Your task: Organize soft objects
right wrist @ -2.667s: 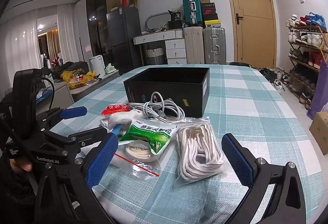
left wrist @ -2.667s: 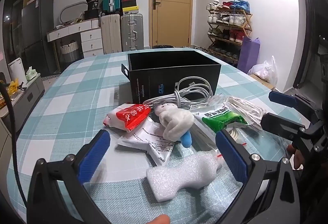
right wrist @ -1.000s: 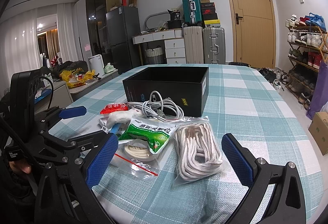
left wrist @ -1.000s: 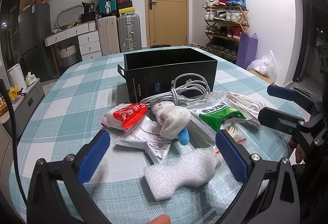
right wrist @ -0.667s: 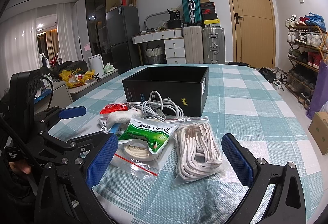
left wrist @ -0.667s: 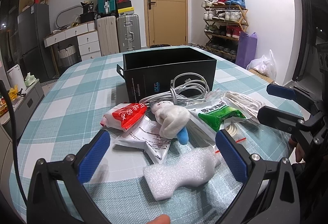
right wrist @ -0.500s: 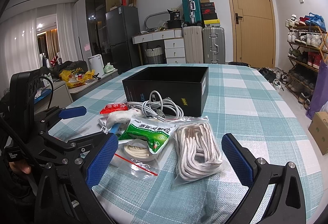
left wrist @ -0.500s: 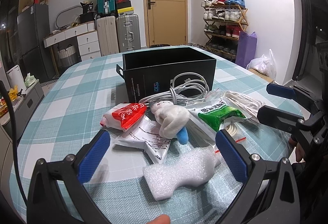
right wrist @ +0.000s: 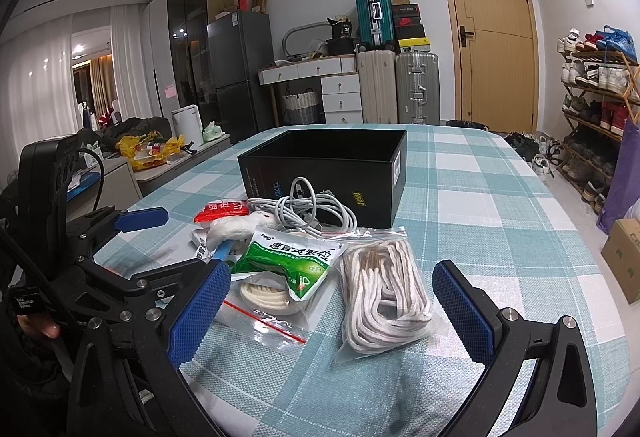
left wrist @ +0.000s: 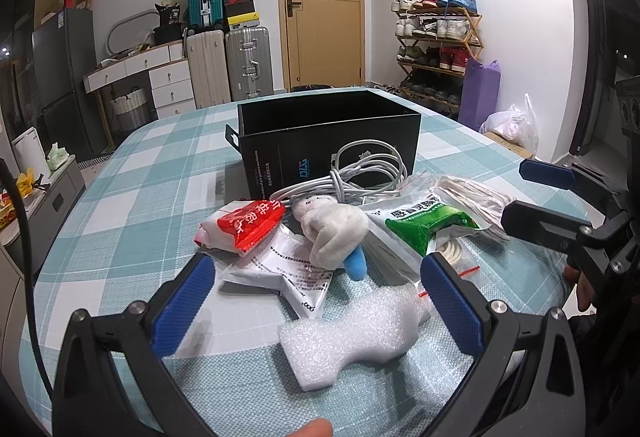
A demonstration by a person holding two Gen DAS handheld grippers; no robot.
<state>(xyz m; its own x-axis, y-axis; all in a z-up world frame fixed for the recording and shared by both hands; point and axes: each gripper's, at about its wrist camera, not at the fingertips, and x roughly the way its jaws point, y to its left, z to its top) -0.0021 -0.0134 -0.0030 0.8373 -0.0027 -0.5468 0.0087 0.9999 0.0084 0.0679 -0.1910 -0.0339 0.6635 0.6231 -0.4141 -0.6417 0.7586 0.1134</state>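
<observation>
Shift since earlier: barely any; left view drifted slightly, pile and box unmoved.
Left gripper (left wrist: 316, 293): fingers spread wide, nothing between the pads, hovering low over the near edge of the pile.
Red packet (left wrist: 246, 223): leftmost of the pile, lying on a white printed pouch (left wrist: 294, 275).
Foam piece (left wrist: 352, 333): nearest the left gripper, alone on the checked tablecloth (left wrist: 132, 205).
Plush toy (left wrist: 334, 229): mid-pile, on top of the pouch, touching the coiled white cable (left wrist: 360, 177).
Black box (right wrist: 324, 167): open-topped, behind the pile, apparently empty; cable leaning against its front wall.
Green packet (right wrist: 292, 263): atop a zip bag holding a pale coil (right wrist: 264, 295).
Bagged rope (right wrist: 382, 297): rightmost, just beside the green packet.
Right gripper (right wrist: 330, 311): fingers spread wide, empty, aimed at the rope bag.
Risk: overlapped items dragging neighbours along when one is lifted; slick bags slipping from the pads; cable loops snagging on the plush.
Count: one box, two packets, one pouch, one plush, one foam piece, one cable, two zip bags.
</observation>
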